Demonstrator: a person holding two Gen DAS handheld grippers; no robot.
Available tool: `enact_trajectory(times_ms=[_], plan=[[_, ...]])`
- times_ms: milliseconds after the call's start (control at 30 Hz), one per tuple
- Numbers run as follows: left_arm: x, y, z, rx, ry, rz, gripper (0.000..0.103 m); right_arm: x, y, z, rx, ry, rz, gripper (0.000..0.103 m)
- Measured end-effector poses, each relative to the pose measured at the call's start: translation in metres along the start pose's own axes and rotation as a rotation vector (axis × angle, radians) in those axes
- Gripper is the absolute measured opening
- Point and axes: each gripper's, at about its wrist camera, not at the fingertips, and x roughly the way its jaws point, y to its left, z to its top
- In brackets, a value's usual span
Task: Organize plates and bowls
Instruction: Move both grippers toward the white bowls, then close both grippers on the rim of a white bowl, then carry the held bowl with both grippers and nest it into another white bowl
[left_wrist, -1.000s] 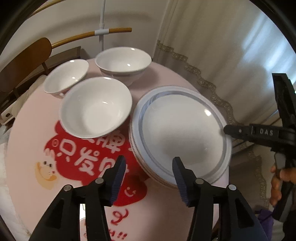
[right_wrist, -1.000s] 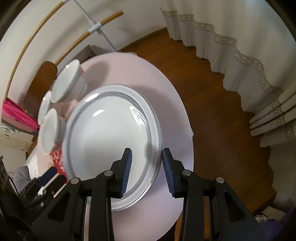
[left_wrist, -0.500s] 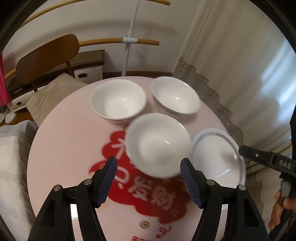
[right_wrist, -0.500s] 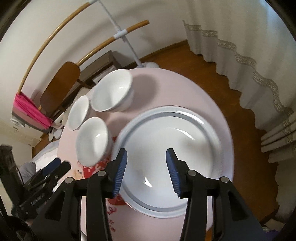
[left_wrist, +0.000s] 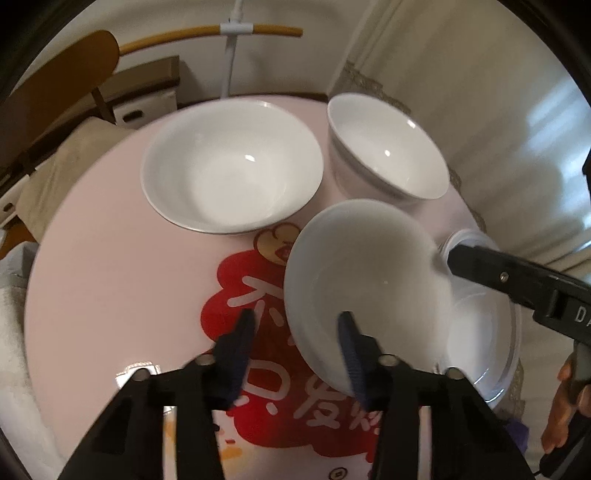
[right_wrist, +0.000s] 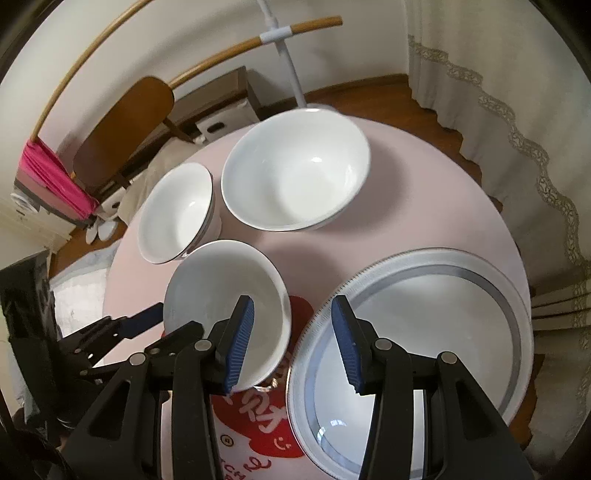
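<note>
Left gripper (left_wrist: 295, 332) gapes astride the near bowl's (left_wrist: 365, 291) 7 o'clock rim; right gripper (right_wrist: 291, 325) gapes, idle. Seat one finger inside the rim, then pinch firmly.

Home dining room: lace-trimmed curtains (right_wrist: 517, 122), wooden chair (right_wrist: 122, 125), round table (right_wrist: 424, 192)

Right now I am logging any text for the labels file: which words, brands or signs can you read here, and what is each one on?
"DA", cut off by the frame edge: white letters on the black right gripper body.
White Chinese characters on the red cartoon print of the round pink table: blurred and partly covered, unreadable.
Small red Latin letters at that print's lower edge: too small to read.
White ceramic bowls and blue-rimmed plate: no text.
</note>
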Motion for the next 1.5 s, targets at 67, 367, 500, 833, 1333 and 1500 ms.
enact_trajectory(times_ms=[67,367,500,833,1333,1500], plan=[[0.006,0.004,0.002,-0.004,0.014,-0.014,0.029,0.006,0.003,0.002,-0.021,0.02,-0.004,0.045],[0.01,0.005,-0.001,0.002,-0.006,-0.043,0.013,0.034,0.018,0.013,-0.149,0.089,0.006,0.045],[0.011,0.008,-0.005,-0.024,-0.002,-0.031,0.01,0.049,0.023,0.016,-0.205,0.137,0.049,0.026],[-0.019,-0.004,-0.01,-0.105,-0.07,-0.007,0.009,0.04,0.006,0.015,-0.222,0.198,0.181,0.005],[-0.062,-0.062,0.039,-0.052,-0.238,-0.025,0.009,-0.031,-0.035,0.061,-0.166,0.044,0.226,0.005],[-0.04,-0.078,0.064,-0.028,-0.236,-0.011,0.009,-0.022,-0.043,0.081,-0.118,0.021,0.212,0.005]])
